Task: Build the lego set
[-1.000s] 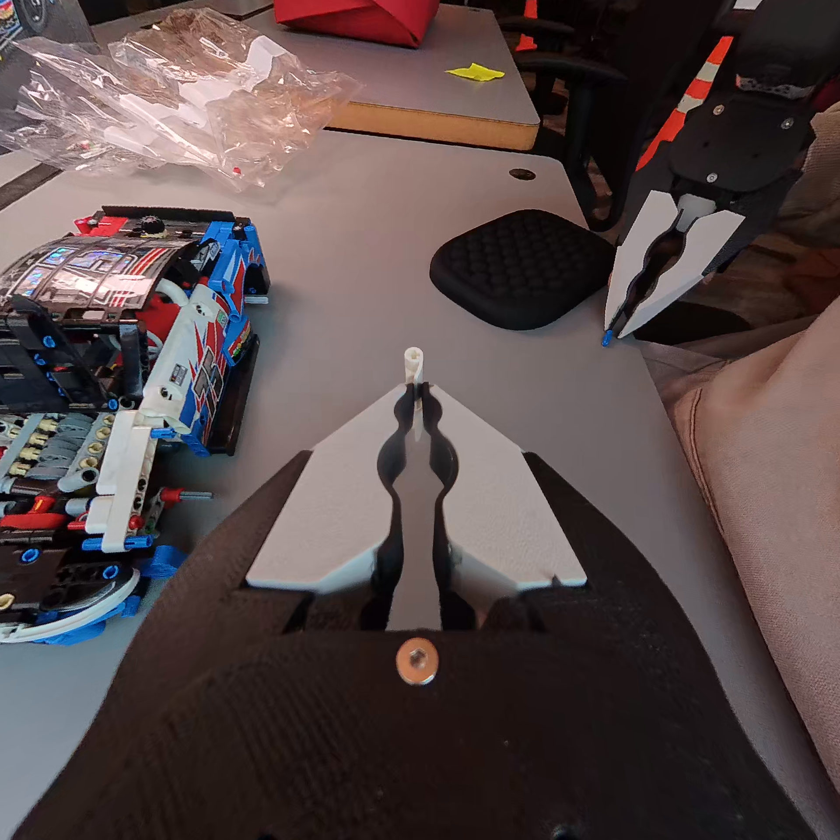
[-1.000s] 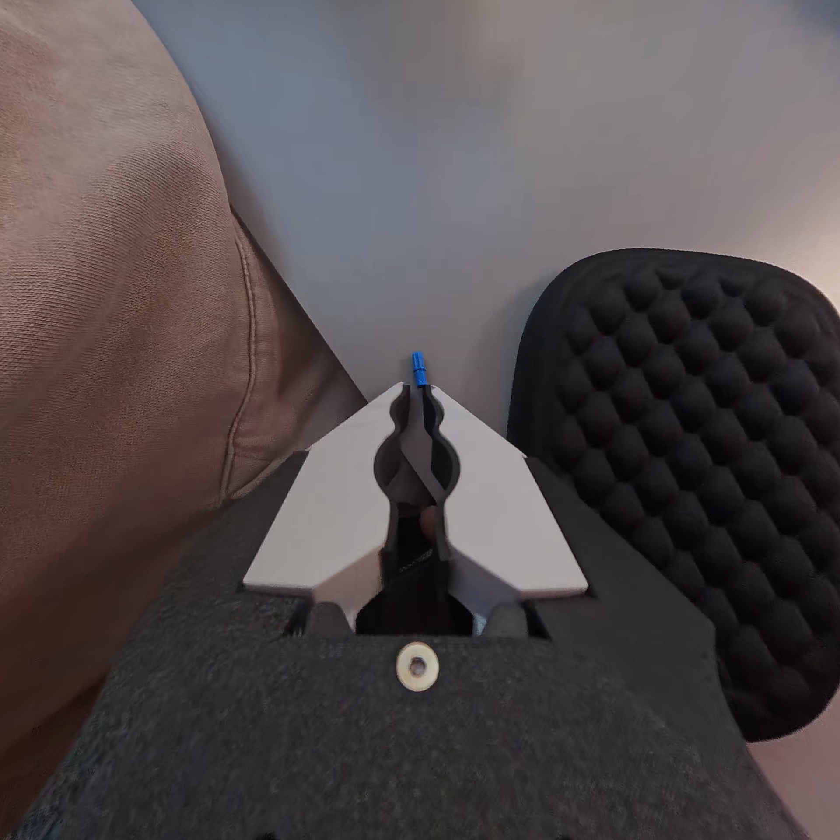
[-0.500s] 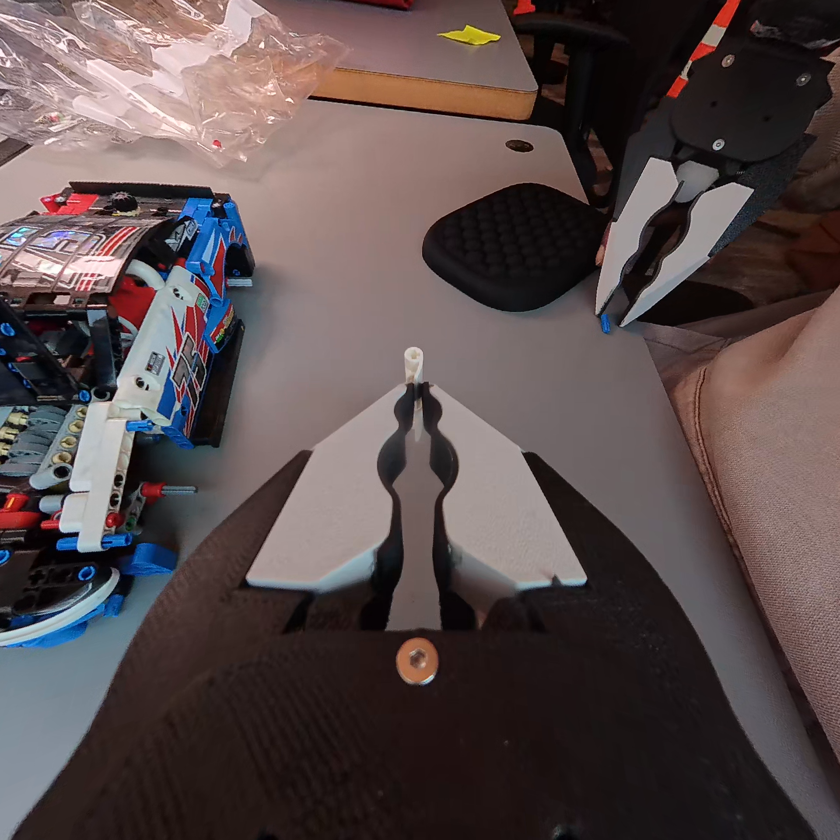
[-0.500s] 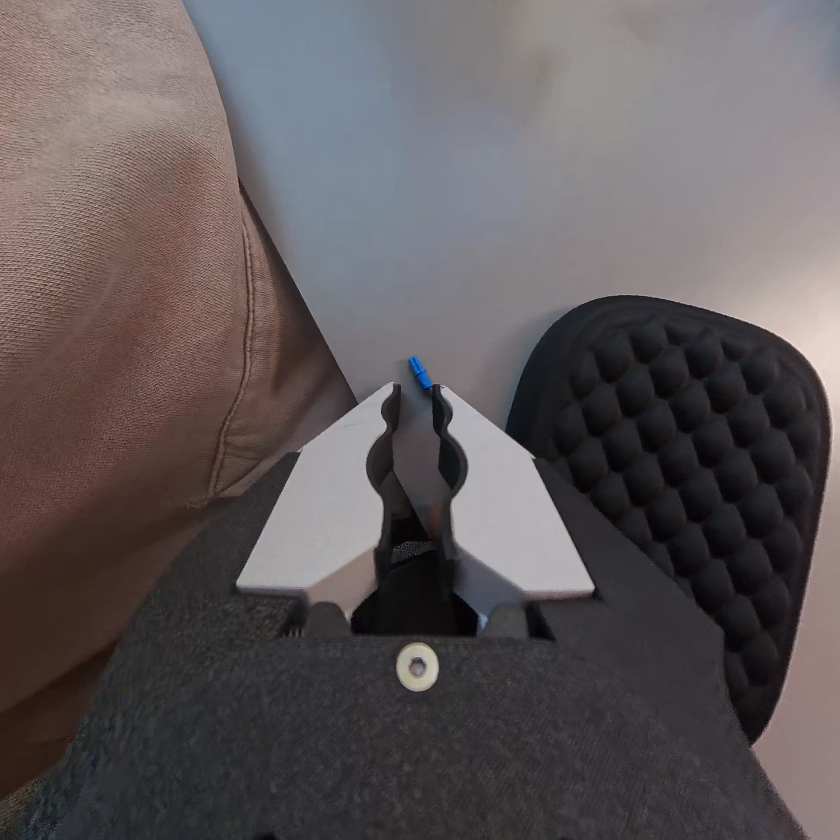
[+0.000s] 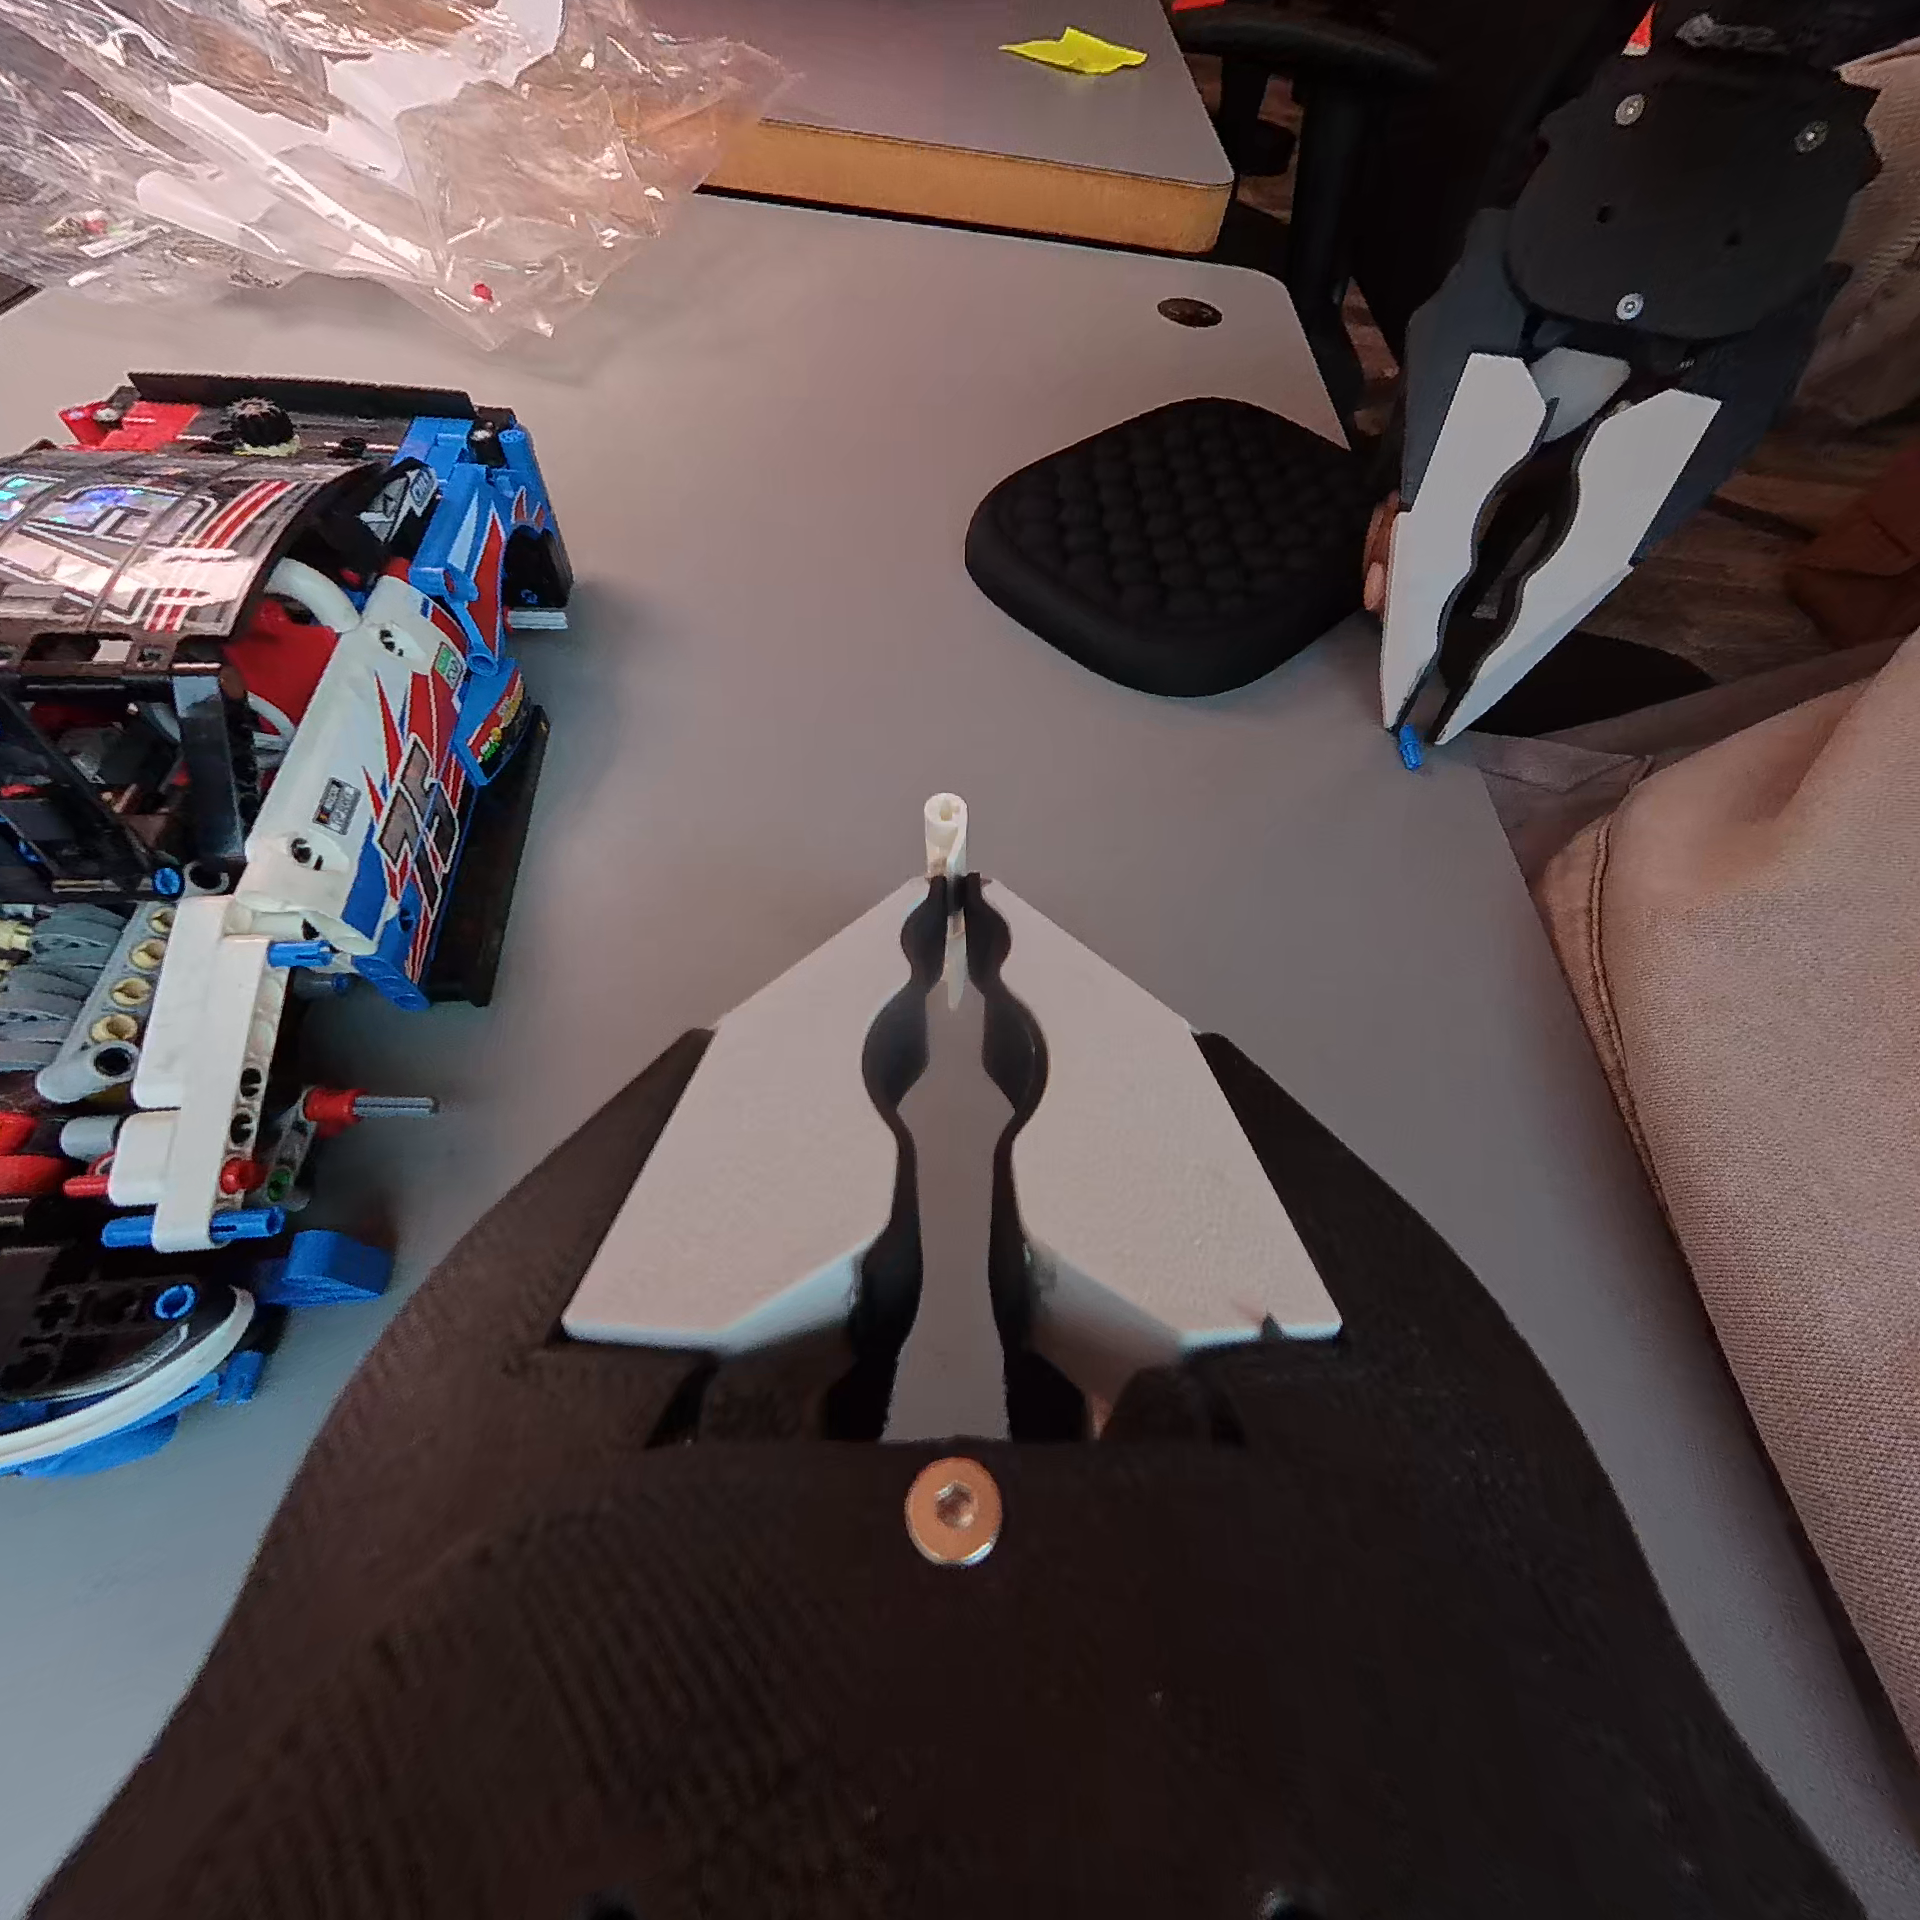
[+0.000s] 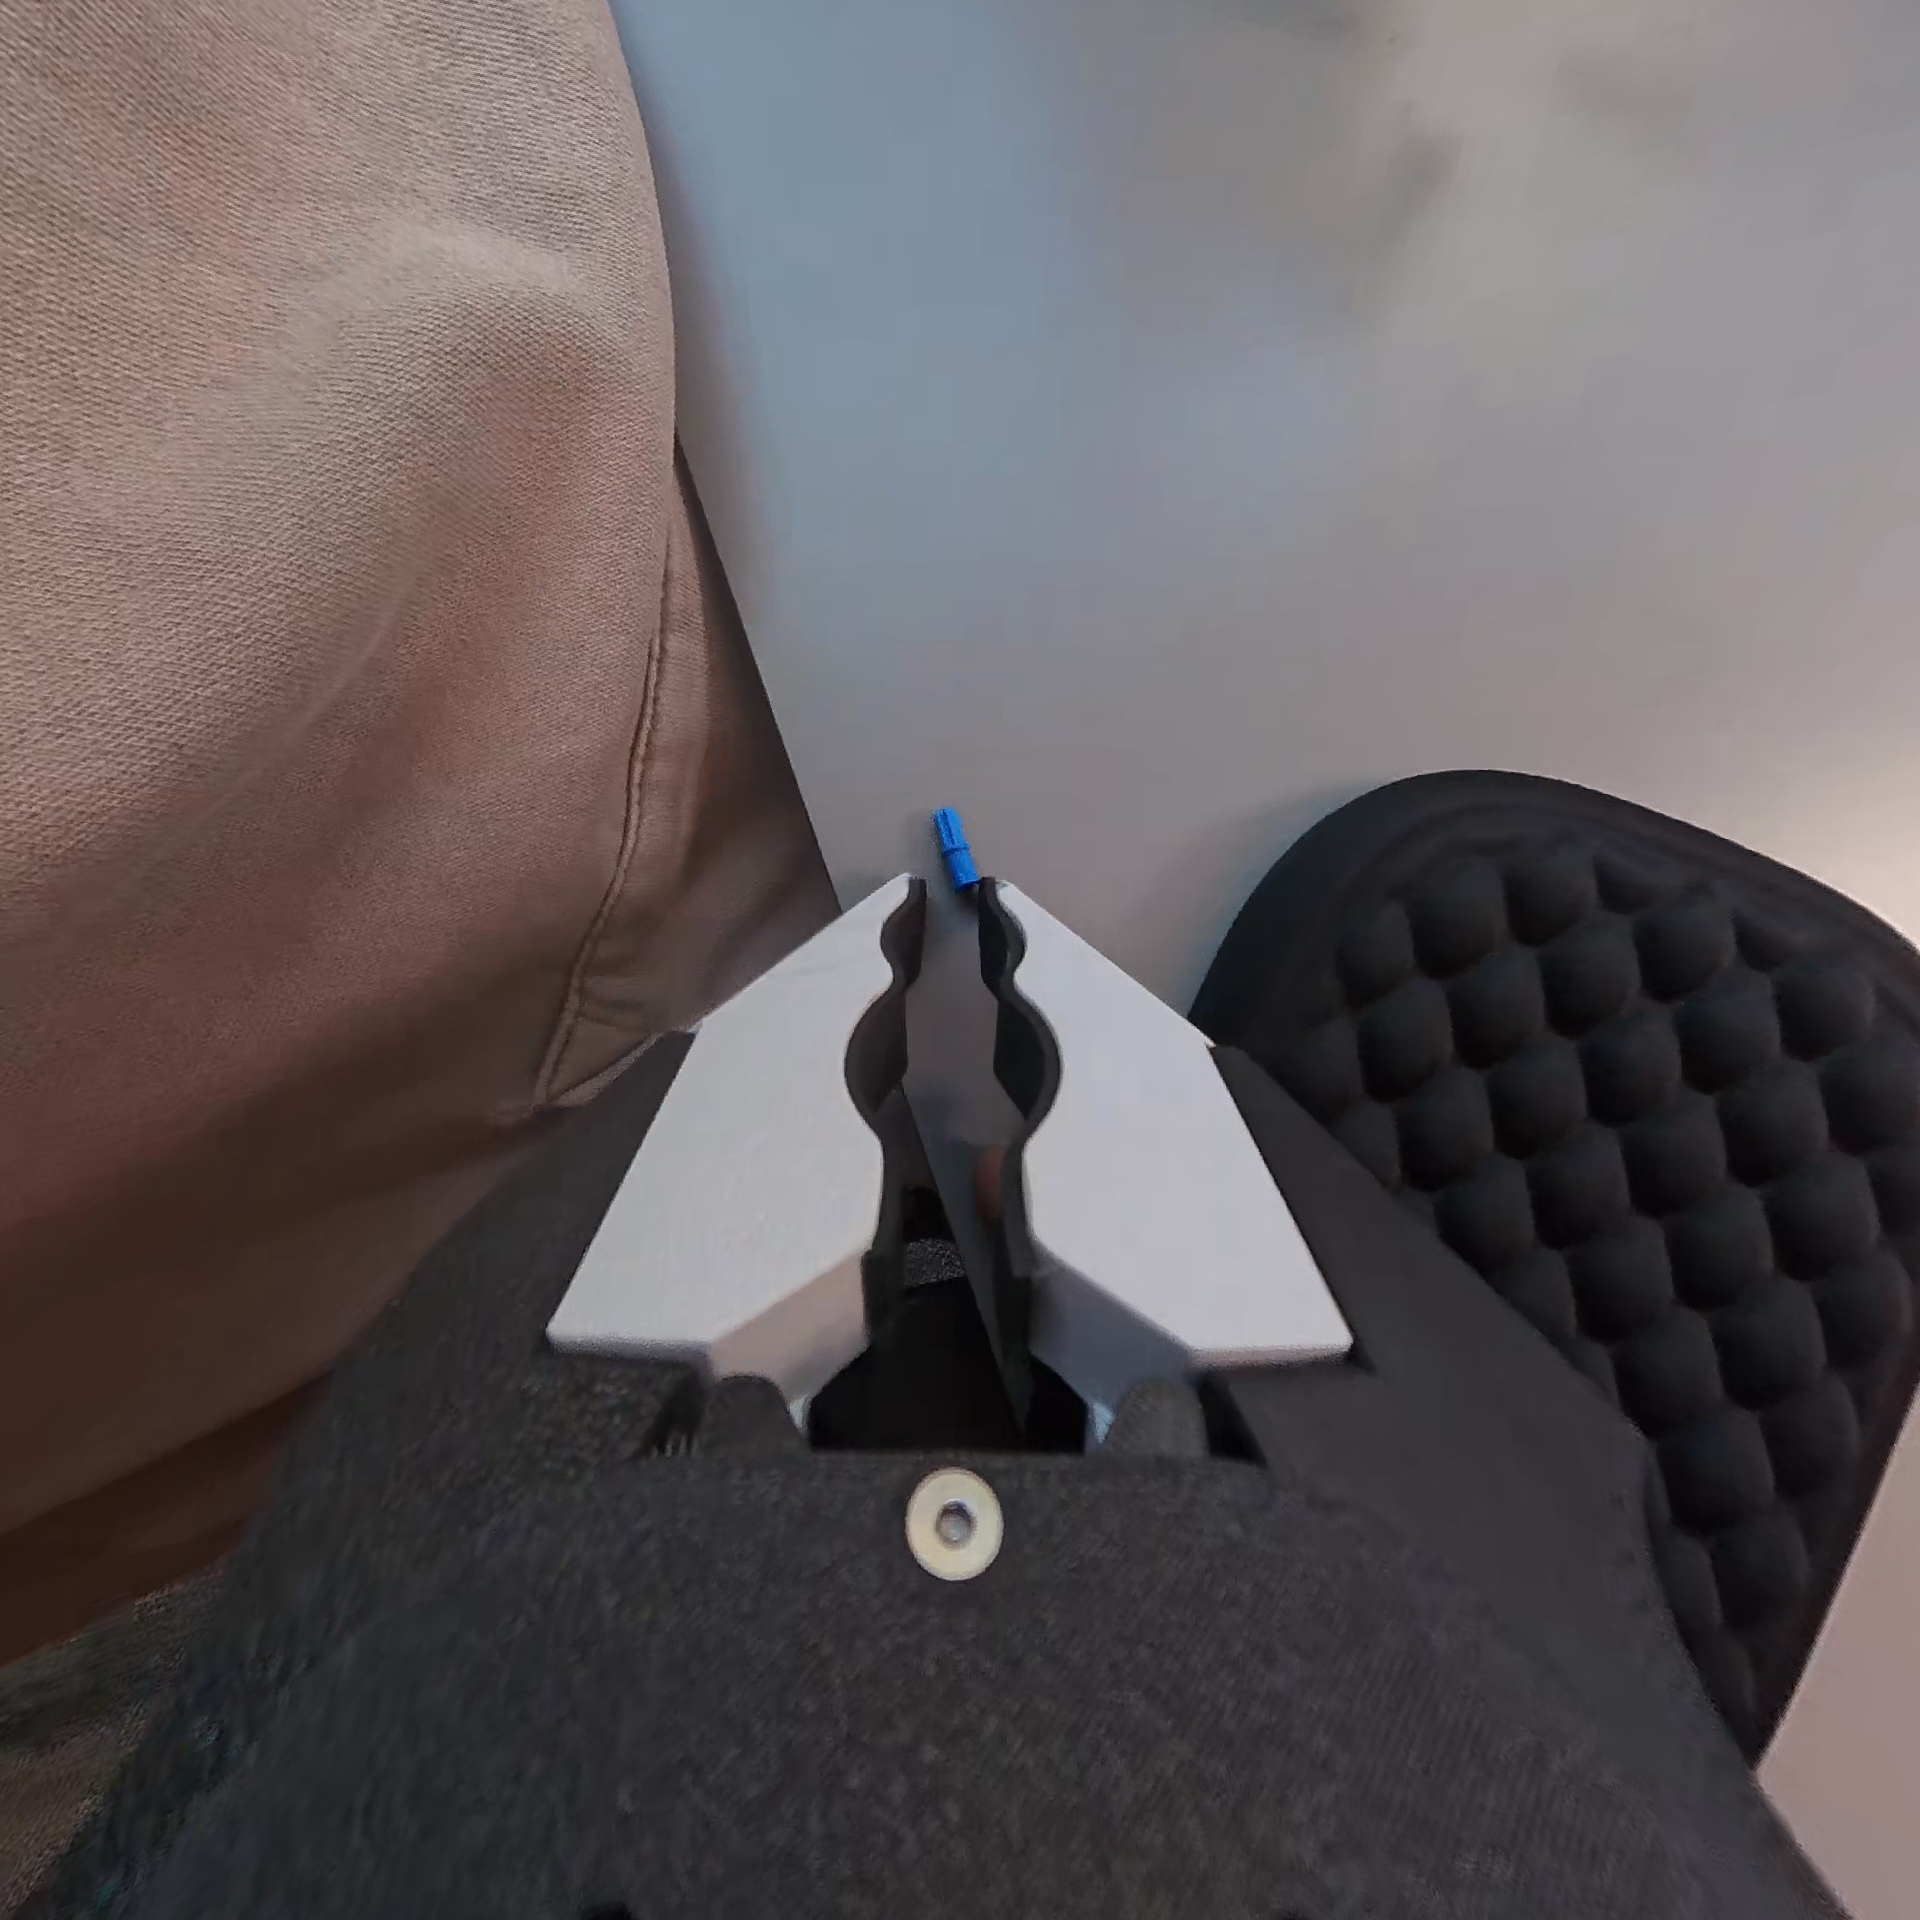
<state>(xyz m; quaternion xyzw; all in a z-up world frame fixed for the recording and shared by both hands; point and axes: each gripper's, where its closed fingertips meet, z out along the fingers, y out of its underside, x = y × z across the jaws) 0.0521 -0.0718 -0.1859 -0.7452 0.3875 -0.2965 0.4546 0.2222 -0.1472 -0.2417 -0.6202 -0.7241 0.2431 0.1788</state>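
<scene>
My left gripper [image 5: 951,885] is shut on a small white lego connector [image 5: 945,840] that sticks up from its tips, held above the grey table [image 5: 831,468]. A partly built blue, white and red lego car [image 5: 312,727] sits on the table to its left. My right gripper [image 6: 951,885] is slightly open, tips down near the table's right edge, and also shows in the left wrist view [image 5: 1421,732]. A small blue pin [image 6: 953,849] lies loose on the table right at its tips; it also shows in the left wrist view [image 5: 1408,746].
A black dimpled pad [image 5: 1164,540] lies beside the right gripper, also in the right wrist view [image 6: 1610,1143]. Clear plastic bags [image 5: 343,156] lie at the back left. Beige cloth [image 6: 312,520] hangs at the table's right edge. A second table [image 5: 987,156] stands behind.
My right gripper opened and let go of the blue pin, which now lies on the table at its tips. My left gripper still holds the white connector and has shifted a little.
</scene>
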